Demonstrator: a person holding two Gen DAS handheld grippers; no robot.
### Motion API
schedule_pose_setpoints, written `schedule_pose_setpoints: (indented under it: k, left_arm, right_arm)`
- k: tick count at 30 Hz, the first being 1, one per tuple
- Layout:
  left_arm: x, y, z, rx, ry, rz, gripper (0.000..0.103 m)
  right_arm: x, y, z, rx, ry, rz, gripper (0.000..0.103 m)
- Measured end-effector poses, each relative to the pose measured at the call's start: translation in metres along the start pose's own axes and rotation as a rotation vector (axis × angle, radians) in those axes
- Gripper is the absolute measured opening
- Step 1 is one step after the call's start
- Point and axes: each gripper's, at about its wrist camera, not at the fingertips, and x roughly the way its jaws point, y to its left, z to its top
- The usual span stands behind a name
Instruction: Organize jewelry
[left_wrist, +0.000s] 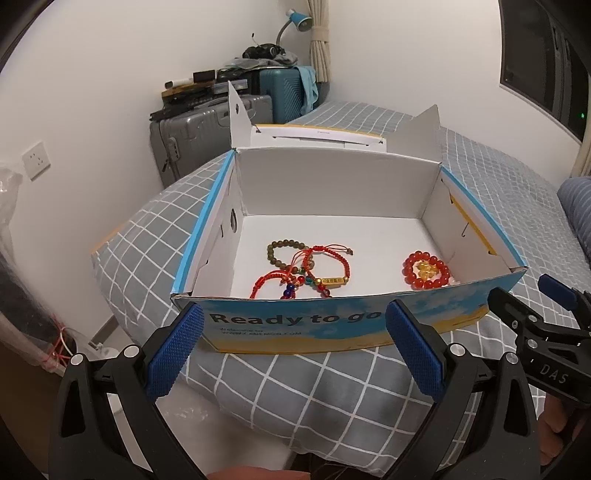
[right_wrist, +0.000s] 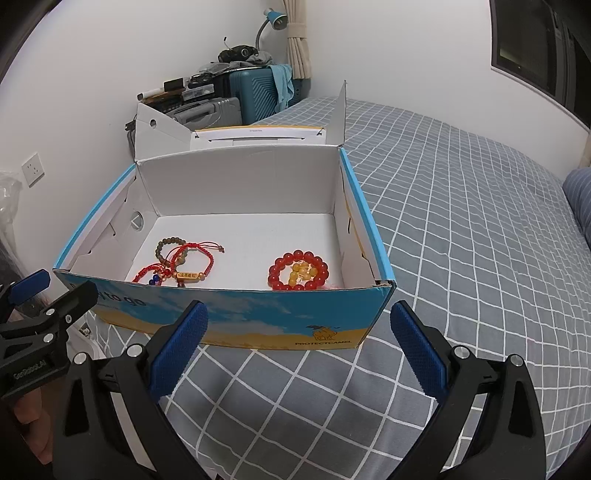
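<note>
Both tongs, left (left_wrist: 293, 347) and right (right_wrist: 299, 347), gape empty; red bead bracelet (right_wrist: 298, 270) lies at 12 o'clock, nearer right.

the cardboard box (right_wrist: 236, 317) looks matt white inside, glossy printed outside; red bead bracelet (right_wrist: 298, 270) shines like glass; the bedspread (right_wrist: 461, 229) is soft cloth.

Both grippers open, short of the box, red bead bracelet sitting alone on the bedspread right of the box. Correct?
Not quite. The red bead bracelet lies inside the box, toward its right side, not on the bedspread; the right wrist view shows it. Left gripper and right gripper are open, short of the box.
</note>
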Motion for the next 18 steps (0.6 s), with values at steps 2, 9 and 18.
schedule_pose_setpoints:
  k: [2,9,18]
  left_arm:
    - [0.0006,-0.0004,-0.0002,0.004,0.001,0.004,0.097]
    - [-0.0035,-0.0001,-0.0019,-0.001,-0.031,-0.011,0.097]
    - [0.0029,0.0031,-0.0019,-0.013,0.008,0.006,0.097]
  right_arm:
    - [0.0,0.0001,-0.0001,-0.001,0.0,0.0,0.095]
    - [-0.0002,0.0006,0.0,0.001,0.0,0.0,0.095]
    - [-0.001,0.0018,-0.0006,0.001,-0.002,0.002,0.095]
